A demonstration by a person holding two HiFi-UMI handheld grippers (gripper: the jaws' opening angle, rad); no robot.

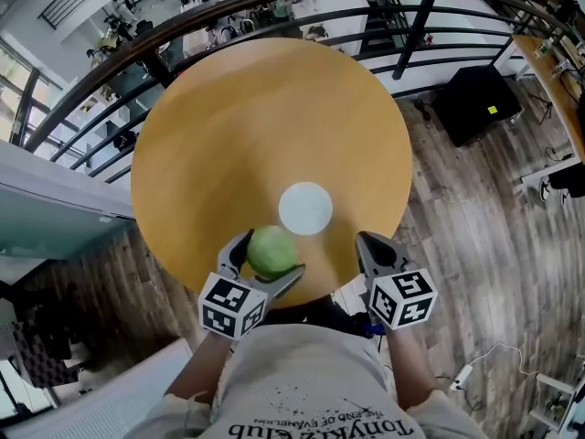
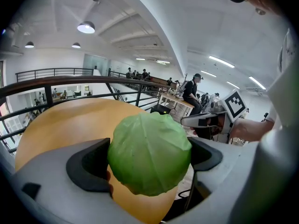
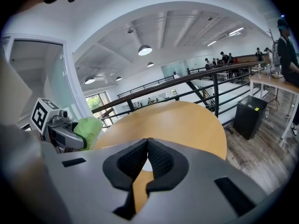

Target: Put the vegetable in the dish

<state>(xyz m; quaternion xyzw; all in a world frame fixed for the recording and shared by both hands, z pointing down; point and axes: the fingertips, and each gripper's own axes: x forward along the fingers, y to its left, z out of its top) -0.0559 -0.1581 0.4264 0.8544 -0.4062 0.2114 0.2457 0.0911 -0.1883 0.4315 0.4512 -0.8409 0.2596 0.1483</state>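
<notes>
Cabbage (image 2: 149,153) between left tool (image 2: 150,158) jaws

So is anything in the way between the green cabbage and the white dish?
No, nothing visible. The cabbage is clamped in the left gripper at the edge of the table. The white dish lies just beyond, with only bare tabletop between them. The right gripper is off to one side.

Round wooden tabletop (image 1: 265,126) bears one item: a white dish (image 1: 305,208), lying flat near the tabletop's edge nearest the person.
</notes>
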